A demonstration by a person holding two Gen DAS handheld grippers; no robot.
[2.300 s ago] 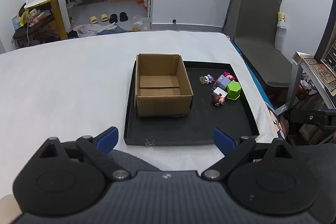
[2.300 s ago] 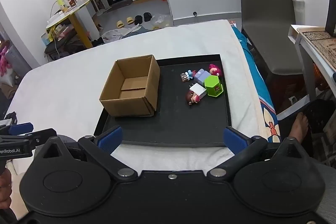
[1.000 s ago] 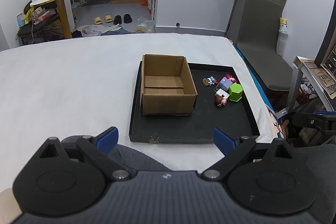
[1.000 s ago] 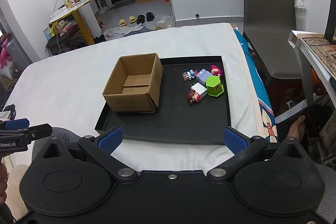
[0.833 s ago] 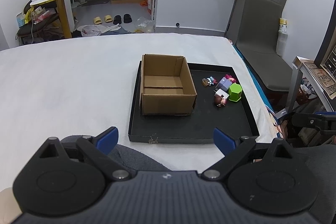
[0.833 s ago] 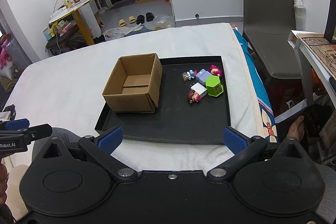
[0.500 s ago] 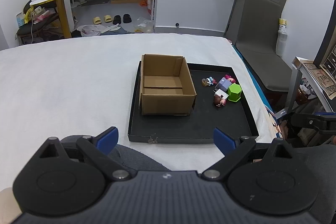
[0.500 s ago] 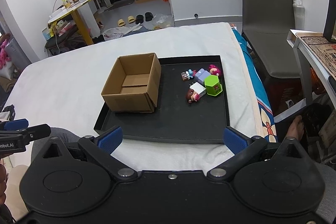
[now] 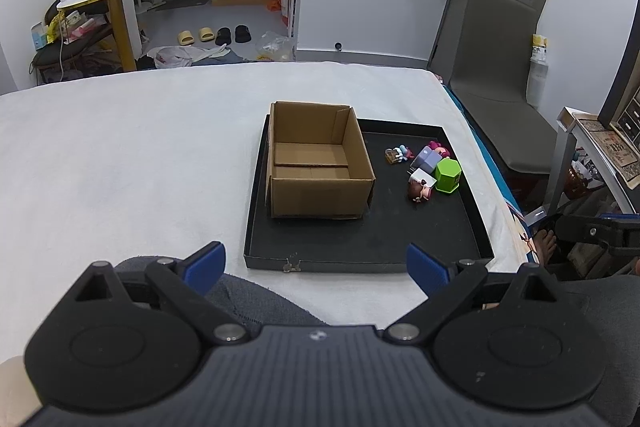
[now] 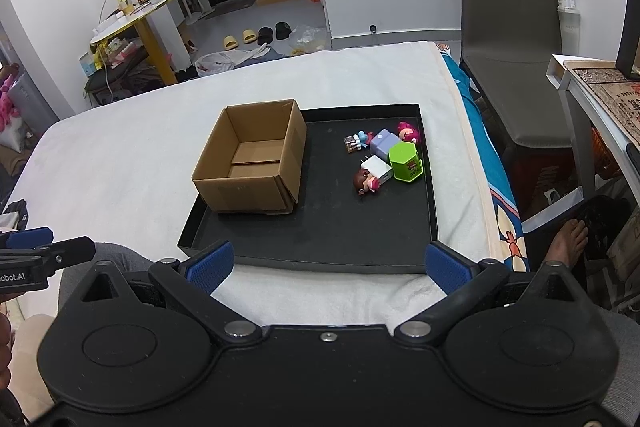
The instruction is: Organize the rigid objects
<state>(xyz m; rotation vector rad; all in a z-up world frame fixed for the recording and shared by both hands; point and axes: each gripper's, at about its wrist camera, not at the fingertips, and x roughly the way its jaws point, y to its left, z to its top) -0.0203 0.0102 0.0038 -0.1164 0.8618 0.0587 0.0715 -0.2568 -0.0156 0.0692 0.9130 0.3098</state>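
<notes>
Right gripper (image 10: 327,267), jaws apart & empty, sits nearer the green hexagonal plastic block (image 10: 406,161) w/ toys, ahead-right. Left gripper (image 9: 316,263) also spread; open brown cardboard box (image 9: 318,159) lies ahead.

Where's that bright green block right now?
The green block sits in the right part of the black tray, in the toy cluster, touching the white charger and next to the lilac cube, well right of the cardboard box.

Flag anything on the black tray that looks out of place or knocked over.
The small toys lie in a loose heap on the black tray beside the empty cardboard box. A doll figure lies on its side against the green block. Nothing looks spilled or damaged.
</notes>
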